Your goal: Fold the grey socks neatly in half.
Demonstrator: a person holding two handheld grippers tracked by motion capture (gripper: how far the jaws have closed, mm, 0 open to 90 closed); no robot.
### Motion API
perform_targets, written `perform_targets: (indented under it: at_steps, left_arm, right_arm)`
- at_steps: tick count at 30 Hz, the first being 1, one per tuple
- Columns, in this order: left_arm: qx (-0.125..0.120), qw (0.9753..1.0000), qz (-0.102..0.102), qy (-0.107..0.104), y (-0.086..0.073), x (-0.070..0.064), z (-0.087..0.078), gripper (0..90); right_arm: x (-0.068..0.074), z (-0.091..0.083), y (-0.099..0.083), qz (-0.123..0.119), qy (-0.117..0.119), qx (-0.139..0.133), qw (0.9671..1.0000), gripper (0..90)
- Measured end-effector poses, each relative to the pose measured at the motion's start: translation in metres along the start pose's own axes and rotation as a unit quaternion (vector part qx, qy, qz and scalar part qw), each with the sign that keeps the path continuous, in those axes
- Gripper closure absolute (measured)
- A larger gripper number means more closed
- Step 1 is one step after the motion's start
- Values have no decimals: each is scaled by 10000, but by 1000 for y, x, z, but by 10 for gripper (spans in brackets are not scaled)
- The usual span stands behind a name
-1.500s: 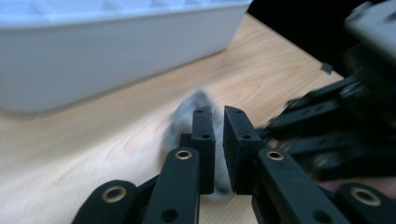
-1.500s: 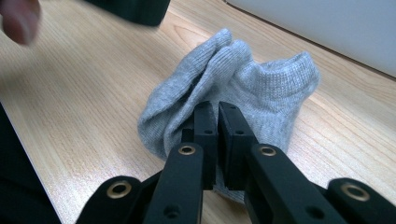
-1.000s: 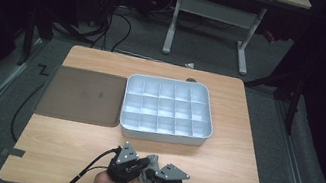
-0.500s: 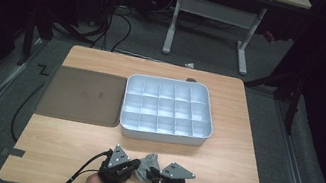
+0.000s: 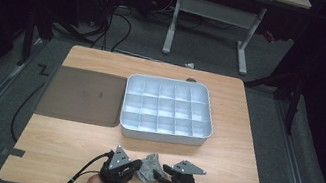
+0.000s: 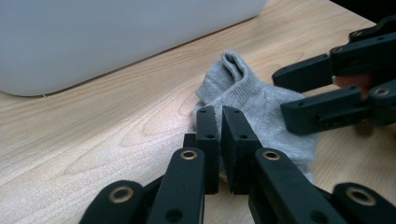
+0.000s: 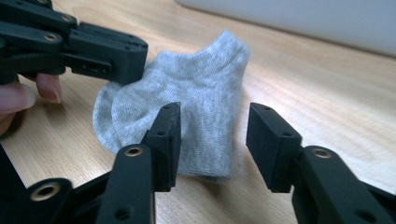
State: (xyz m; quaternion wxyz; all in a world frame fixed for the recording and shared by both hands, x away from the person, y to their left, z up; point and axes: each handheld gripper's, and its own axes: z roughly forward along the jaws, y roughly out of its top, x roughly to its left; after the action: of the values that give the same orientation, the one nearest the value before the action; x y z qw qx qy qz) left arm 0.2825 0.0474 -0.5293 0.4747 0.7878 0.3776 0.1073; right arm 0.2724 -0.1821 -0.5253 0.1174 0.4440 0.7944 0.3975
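Left gripper [image 6: 220,126], near edge of the light wooden table [image 5: 64,148], has its jaws pinched almost together on one edge of the small grey ankle sock [image 6: 252,100]; a sliver of gap shows, so the fabric looks clamped thin. Right gripper [image 7: 212,140] has its jaws spread wide, straddling the other end of the sock without touching it as far as I can tell. Sock lies crumpled on the table between the two grippers, near-centre in the high view [image 5: 151,167], just near of the white plastic compartment tray [image 5: 163,137] but apart from its wall.

Risks, judged from this pose:
- Left hold is on a thin fold only; a quick lift could let the knit slide out and the sock drop back.
- Right jaws sit over a bunched double layer; closing here may catch one layer only, or push the sock along the smooth wood instead of gripping it.
- Both grippers are very close together; jaws could knock each other when the right one closes.
- Pulling apart too hard would stretch the sock rather than flatten it.

Containers: the tray is a grid of small square cells, all look empty from above. Left of it lies a flat dark brown mat [image 5: 81,95], nothing on it.
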Motion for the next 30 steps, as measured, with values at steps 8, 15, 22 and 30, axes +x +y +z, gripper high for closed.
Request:
perform_targets:
  at_steps: [8,15,22,30]
  left_arm:
    - [-113,9999,-18,-8,2,-3,-2,819]
    - [-294,9993,103,-216,6,-27,-2,758]
    - [-737,9967,196,-259,16,-39,-14,763]
    - [-185,9991,388,25,8,-37,6,832]
  right_arm:
    - [1,3,-2,99,49,112,9999,646]
    - [1,4,-3,89,69,107,9999,682]
    - [1,4,-4,58,57,86,9999,695]
    - [2,3,-4,63,43,75,9999,695]
